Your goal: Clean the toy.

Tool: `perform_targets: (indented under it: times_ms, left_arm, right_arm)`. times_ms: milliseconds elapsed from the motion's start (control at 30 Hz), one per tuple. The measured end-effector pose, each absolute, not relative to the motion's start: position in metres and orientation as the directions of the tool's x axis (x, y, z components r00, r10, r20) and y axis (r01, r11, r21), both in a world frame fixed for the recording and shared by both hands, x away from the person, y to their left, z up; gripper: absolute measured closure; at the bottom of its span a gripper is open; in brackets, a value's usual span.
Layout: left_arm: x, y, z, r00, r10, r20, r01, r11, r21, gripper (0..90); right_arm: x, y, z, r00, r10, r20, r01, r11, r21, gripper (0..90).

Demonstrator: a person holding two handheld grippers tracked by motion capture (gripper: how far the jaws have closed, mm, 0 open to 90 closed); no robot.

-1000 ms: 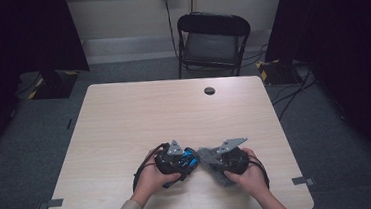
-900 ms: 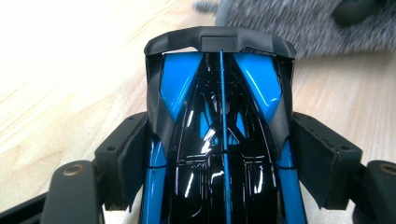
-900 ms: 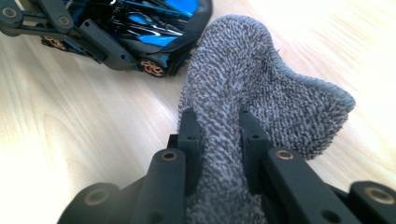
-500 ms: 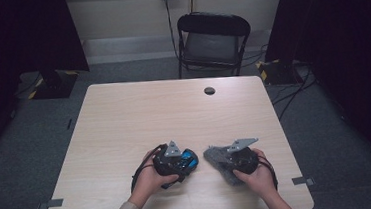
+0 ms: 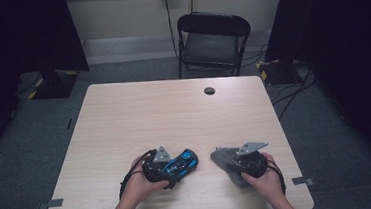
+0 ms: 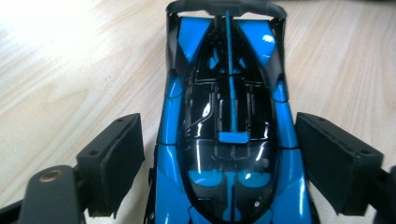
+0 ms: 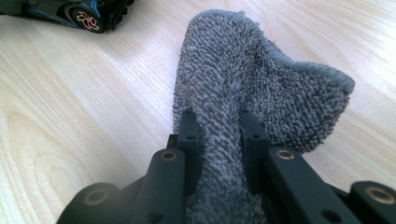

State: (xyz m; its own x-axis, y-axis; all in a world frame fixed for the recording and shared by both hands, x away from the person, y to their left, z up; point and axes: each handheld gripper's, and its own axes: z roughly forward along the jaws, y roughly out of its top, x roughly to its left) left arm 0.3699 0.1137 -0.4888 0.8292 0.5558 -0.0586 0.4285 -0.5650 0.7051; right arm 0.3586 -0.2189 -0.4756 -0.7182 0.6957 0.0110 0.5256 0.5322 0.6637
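Left gripper (image 6: 219,154) just opening, jaws clear of blue toy car (image 6: 229,135) resting on table (image 5: 139,113). Right gripper (image 7: 217,135) clamped on grey cloth (image 7: 261,84) beside car. Likely release step; next, back away without nudging.

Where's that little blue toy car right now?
In the high view the blue toy car sits on the table's near edge, between the left gripper's open jaws, left of the grey cloth.
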Motion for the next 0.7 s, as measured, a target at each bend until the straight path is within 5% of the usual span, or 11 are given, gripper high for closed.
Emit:
perform_targets:
  times_ms: [300, 367, 500, 700]
  left_arm:
    - [0.369, 0.104, -0.494, 0.848, 0.529, -0.016, 0.392, -0.608, 0.69, 15.3]
    - [0.369, 0.103, -0.493, 0.854, 0.52, -0.009, 0.375, -0.602, 0.705, 24.1]
    - [0.369, 0.099, -0.49, 0.852, 0.524, 0.003, 0.378, -0.62, 0.687, 25.9]
    - [0.372, 0.103, -0.491, 0.846, 0.531, -0.045, 0.405, -0.585, 0.703, 26.1]
  right_arm:
    - [0.356, -0.222, -0.48, -0.71, 0.703, 0.029, 0.526, 0.504, 0.685, 75.4]
    - [0.356, -0.222, -0.481, -0.711, 0.703, 0.024, 0.522, 0.504, 0.688, 75.4]
    - [0.355, -0.222, -0.481, -0.708, 0.706, 0.026, 0.521, 0.498, 0.693, 75.4]
    - [0.355, -0.224, -0.481, -0.704, 0.709, 0.033, 0.525, 0.489, 0.697, 75.4]
